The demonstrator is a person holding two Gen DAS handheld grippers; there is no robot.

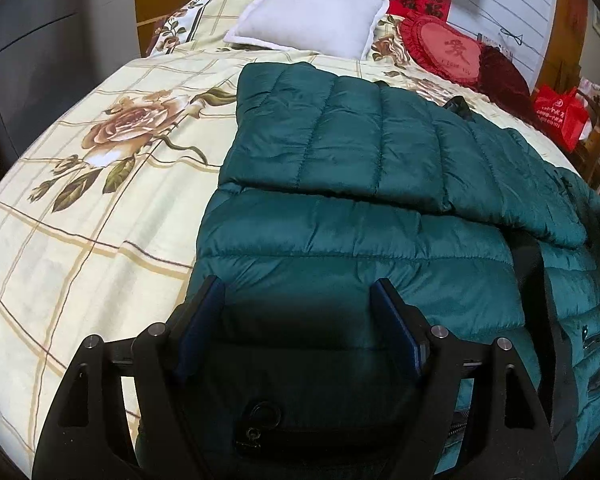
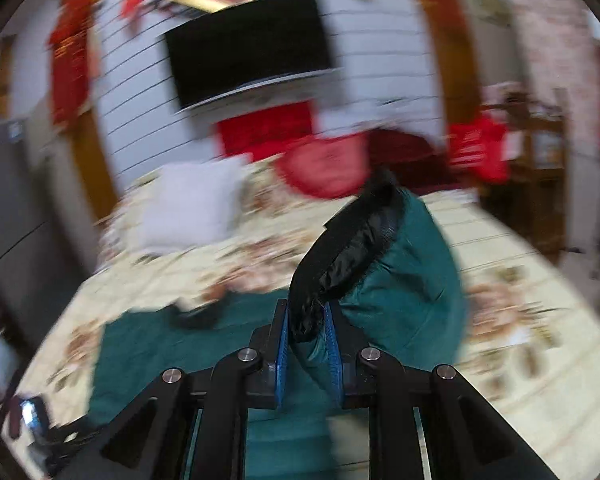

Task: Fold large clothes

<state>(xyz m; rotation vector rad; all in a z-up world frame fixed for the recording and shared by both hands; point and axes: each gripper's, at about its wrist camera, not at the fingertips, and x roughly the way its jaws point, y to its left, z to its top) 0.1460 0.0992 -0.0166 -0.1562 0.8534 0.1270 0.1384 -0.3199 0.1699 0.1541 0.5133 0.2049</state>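
1. The green puffer jacket point(image 1: 360, 184) lies spread on the floral bedspread point(image 1: 80, 200), filling the near right part of the bed. One sleeve is already laid across the body, its long axis running from far left to near right in the left wrist view.
2. The left gripper point(image 1: 298, 304) hovers over the near edge of the jacket, pointing downward. Its jaws stand wide apart with quilted fabric below and between them, but the pads do not press on anything.
3. The right gripper point(image 2: 306, 320) has its jaws closed tight on the black-lined cuff point(image 2: 352, 248) of the other sleeve, which stands up off the bed in front of it. That view is smeared, so fine detail is lost.
4. The relation that matters: from the right tongs, the jacket's body point(image 2: 148, 344) lies down and to the left, with the free sleeve rising from its right side. In my judgement the held sleeve must travel leftward across the body, to land beside the sleeve already folded.
5. The right hand is the nearer and only engaged one; the left is placed to pin the near hem.
6. The white pillow point(image 1: 308, 16) and red heart cushion point(image 1: 448, 48) sit at the far end, well apart from the jacket.
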